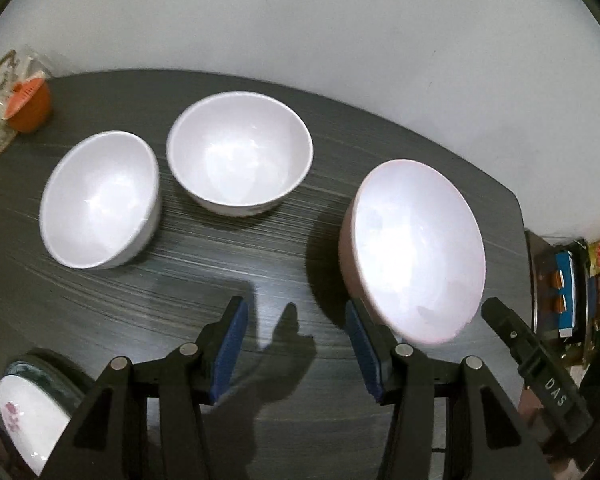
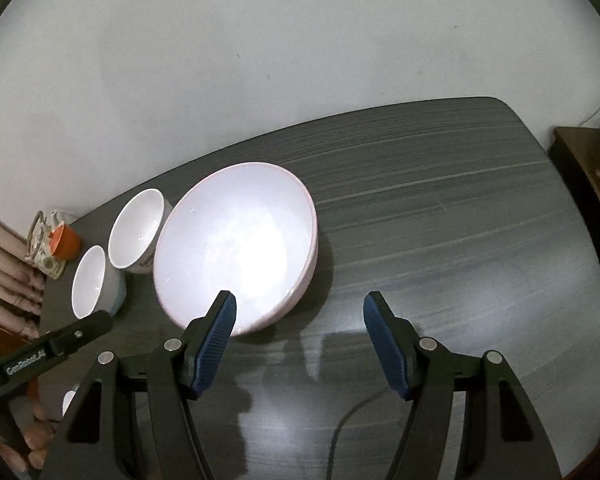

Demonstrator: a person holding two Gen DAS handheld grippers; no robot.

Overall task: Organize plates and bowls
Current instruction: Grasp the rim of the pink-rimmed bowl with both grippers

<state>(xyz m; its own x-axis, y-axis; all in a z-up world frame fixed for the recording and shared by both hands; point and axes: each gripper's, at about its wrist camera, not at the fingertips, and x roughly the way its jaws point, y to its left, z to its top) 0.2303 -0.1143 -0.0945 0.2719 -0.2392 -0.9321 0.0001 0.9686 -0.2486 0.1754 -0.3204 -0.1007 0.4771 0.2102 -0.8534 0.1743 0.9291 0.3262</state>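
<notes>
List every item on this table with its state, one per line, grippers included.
Left gripper: open, holding nothing.
Right gripper: open, holding nothing.
Large pink-rimmed bowl: upright, empty, on the table.
Middle white bowl: upright, empty.
Far-left white bowl: upright, empty, not stacked.
Floral plate: at the table's near edge, partly out of view.
Orange cup: tilt unclear.

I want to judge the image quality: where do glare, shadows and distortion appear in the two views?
Left wrist view: glare washes out the large bowl, the left gripper throws a shadow on the table, and the table edge bends. Right wrist view: a bright glare spot fills the same bowl, and fisheye bending curves the table.
</notes>
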